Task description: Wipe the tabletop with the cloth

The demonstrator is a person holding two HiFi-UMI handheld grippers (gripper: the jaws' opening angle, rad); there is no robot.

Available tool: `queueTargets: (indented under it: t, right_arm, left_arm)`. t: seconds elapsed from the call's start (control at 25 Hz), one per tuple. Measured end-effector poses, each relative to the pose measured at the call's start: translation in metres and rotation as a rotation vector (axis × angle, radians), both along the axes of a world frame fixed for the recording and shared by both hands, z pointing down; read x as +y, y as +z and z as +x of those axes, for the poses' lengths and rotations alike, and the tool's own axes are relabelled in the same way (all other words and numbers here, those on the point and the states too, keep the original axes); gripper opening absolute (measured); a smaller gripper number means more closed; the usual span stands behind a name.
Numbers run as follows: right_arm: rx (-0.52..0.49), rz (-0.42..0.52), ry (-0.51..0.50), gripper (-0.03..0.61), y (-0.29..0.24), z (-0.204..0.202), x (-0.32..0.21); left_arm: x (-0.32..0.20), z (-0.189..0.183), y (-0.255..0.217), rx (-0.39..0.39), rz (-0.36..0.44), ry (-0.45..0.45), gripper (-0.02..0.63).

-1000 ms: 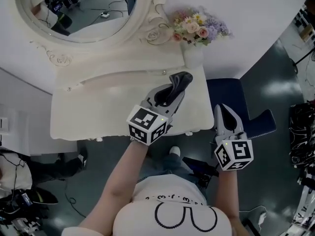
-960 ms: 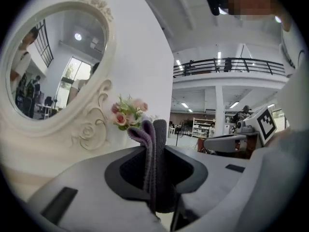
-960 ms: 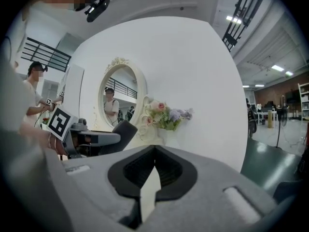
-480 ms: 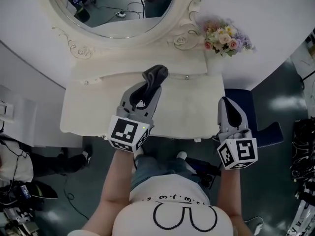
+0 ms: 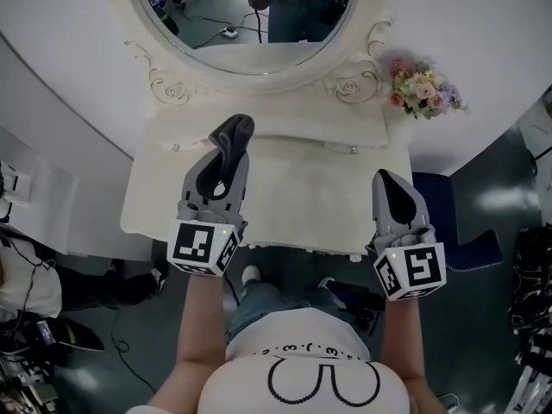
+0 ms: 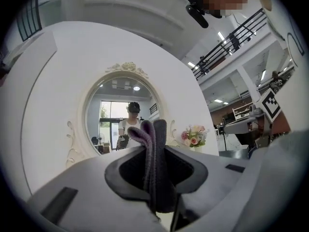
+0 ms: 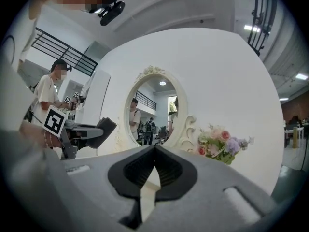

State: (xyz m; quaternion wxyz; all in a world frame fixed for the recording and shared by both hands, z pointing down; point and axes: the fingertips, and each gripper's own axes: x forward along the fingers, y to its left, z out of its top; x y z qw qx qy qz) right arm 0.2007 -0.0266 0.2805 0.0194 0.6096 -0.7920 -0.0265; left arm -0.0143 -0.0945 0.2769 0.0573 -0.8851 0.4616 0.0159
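Head view: the left gripper (image 5: 224,158) reaches over the cream worktop (image 5: 310,198) towards its back edge. A dark grey cloth (image 5: 234,134) sticks out beyond its jaws, over the raised ledge below the oval mirror (image 5: 250,24). From this steep angle it is hard to say whether the cloth touches the surface or hangs just above it. The right gripper (image 5: 390,186) is held over the worktop's front right corner, well apart from the left one, with a blue chair (image 5: 442,203) just beside it. A bunch of pastel flowers (image 5: 424,90) stands at the back right corner.

Left gripper view: the jaws are pinched on the cloth, which stands upright in folded layers between them and rises above their tips. Behind it are the mirror and the flowers; the other gripper's marker cube shows at the right edge.

Right gripper view: the jaws are pressed together at their tips, with only a thin slit lower down and nothing held in it. The left gripper with its cloth shows at the left, the mirror in the middle and the flowers to the right.
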Motion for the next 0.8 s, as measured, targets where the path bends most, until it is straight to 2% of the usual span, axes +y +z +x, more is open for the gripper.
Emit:
queueTargets:
  t: [0.36,0.8]
  right_arm:
    - [0.066,0.061,-0.063,-0.005,-0.029,-0.059,-0.016]
    - [0.087,0.089,-0.069,-0.006,-0.046,-0.112,-0.03]
  left_arm:
    - [-0.007,-0.048,-0.015,0.019,0.033,-0.029,0.095]
    - [-0.017,-0.088,-0.029,0.029,0.05,-0.009,0.095]
